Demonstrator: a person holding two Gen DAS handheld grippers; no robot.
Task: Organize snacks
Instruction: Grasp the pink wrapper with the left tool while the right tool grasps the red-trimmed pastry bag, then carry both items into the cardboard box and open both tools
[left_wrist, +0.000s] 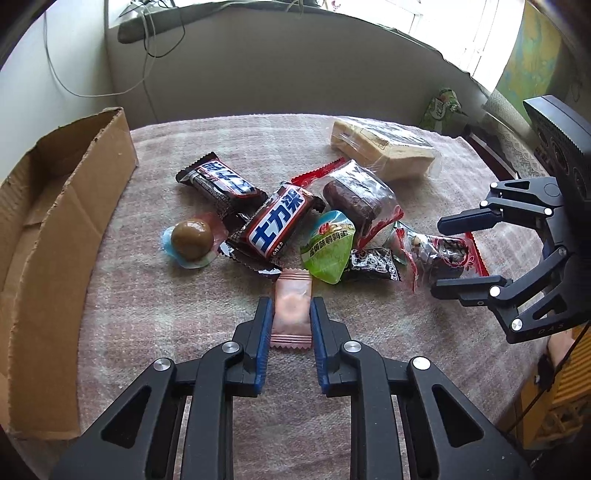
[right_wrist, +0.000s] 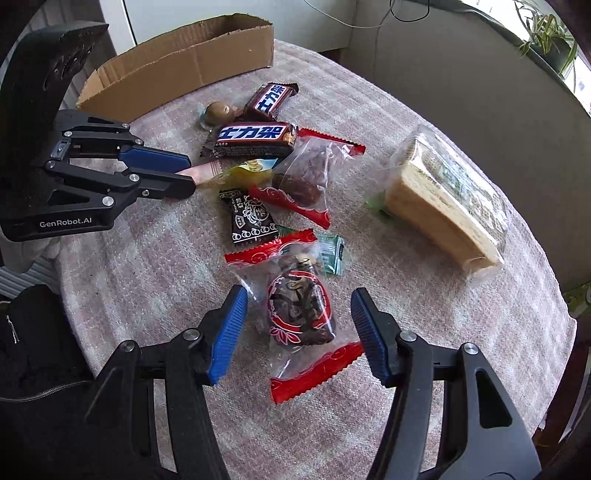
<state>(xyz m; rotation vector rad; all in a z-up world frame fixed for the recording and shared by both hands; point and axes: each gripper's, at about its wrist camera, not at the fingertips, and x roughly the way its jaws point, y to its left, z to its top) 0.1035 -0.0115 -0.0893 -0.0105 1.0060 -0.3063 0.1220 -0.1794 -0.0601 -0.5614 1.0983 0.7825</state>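
Snacks lie in a loose pile on a cloth-covered table (left_wrist: 147, 332), with a cardboard box (left_wrist: 74, 192) at the table's edge beside them.

Left gripper (left_wrist: 291, 314): jaws closed onto a pink sachet (left_wrist: 291, 317), blue pads pressing both long sides. The sachet lies at the near edge of the pile, its far end just beside a green pouch (left_wrist: 327, 247). Whether it is lifted clear of the cloth cannot be told.

Right gripper (right_wrist: 299, 321): jaws partly open, astride a clear red-ended packet (right_wrist: 299, 314) holding a dark sweet. The pads stand apart from the wrapper on both sides; no grip. The packet lies flat on the cloth at the pile's near side.

Pile contents: two brown chocolate bars (left_wrist: 277, 225), one overlapping the other; a round brown sweet (left_wrist: 192, 238) in clear wrap, just beside the bars; a black sachet (right_wrist: 251, 221) between the green pouch and the red-ended packet; a second red-ended packet (right_wrist: 306, 173) with a brown cake; a small green sachet (right_wrist: 330, 254) partly beneath the first packet.

A wrapped wafer block (right_wrist: 443, 199) lies apart from the pile, on the side away from the box.
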